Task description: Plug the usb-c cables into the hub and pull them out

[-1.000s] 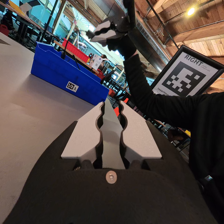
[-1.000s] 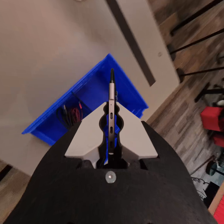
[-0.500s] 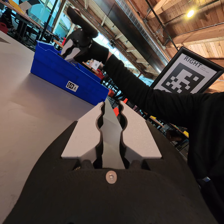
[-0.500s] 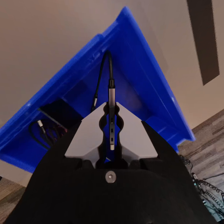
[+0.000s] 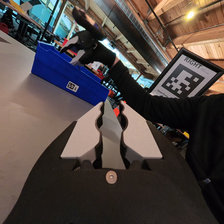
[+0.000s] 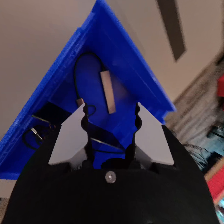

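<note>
Hub lies flat on the blue bin floor, its short cable curled beside it. Likely light, rigid, slick metal; grip across the long edges. Half a second ago the right gripper clamped it; now fingers wide, empty. Left gripper narrowly parted, holding nothing, over the table.

Left wrist view: the ceiling of wooden planks and beams fills the upper right of the frame. One round lamp, lit, sits at top right. A dark duct runs diagonally across the upper centre. Glazed windows occupy the upper left. Right wrist view: wood-pattern floor, blurred, at right of frame.
</note>
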The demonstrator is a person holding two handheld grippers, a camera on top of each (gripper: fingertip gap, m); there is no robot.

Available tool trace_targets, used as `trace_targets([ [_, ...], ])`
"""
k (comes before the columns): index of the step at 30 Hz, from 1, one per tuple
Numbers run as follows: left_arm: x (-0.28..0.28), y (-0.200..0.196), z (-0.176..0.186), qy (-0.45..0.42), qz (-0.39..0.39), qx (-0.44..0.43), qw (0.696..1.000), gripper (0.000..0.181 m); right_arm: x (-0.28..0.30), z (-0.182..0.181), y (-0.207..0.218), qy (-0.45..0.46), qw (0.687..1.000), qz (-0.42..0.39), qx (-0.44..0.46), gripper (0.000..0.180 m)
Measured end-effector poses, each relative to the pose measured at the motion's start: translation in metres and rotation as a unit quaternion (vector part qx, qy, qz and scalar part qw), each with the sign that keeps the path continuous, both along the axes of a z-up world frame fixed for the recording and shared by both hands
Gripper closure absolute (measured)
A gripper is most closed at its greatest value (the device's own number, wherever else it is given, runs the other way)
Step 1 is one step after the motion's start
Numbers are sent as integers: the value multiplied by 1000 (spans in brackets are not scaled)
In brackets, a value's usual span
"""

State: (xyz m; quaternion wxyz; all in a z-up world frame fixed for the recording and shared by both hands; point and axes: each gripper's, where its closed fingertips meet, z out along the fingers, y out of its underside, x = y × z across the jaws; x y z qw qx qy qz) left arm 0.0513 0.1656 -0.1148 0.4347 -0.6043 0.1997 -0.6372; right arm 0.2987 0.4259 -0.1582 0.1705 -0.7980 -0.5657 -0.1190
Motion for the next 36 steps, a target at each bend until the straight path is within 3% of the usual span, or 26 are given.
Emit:
trace_targets([
  [2,1,-1,2,8,9,16,1000,155,-5,40,-5,21,997,-15,70,106],
  [6,8,-8,10,28,28,65,997,148,-89,130,-59,210,959,55,182,119],
  [9,8,-14,22,25,58,87,994,143,-163,155,-116,321,920,109,198,119],
  [13,3,-34,44,99,126,145,976,141,-251,132,-158,430,878,130,164,116],
  [17,-43,-49,84,216,215,194,932,140,-322,84,-167,546,825,110,95,120],
  [21,-151,-62,118,379,340,224,831,144,-351,30,-165,539,826,111,119,129],
  [23,-218,-67,119,461,381,200,776,144,-353,21,-169,527,829,128,133,133],
  [25,-284,-71,103,538,390,151,732,143,-350,28,-171,537,820,140,141,135],
  [30,-403,-78,17,644,324,-7,693,138,-337,10,-154,538,829,104,110,135],
  [32,-433,-84,-14,685,289,-43,667,137,-334,7,-149,540,830,96,105,135],
  [36,-446,-77,-49,707,236,-54,665,136,-336,0,-147,531,836,96,101,135],
])
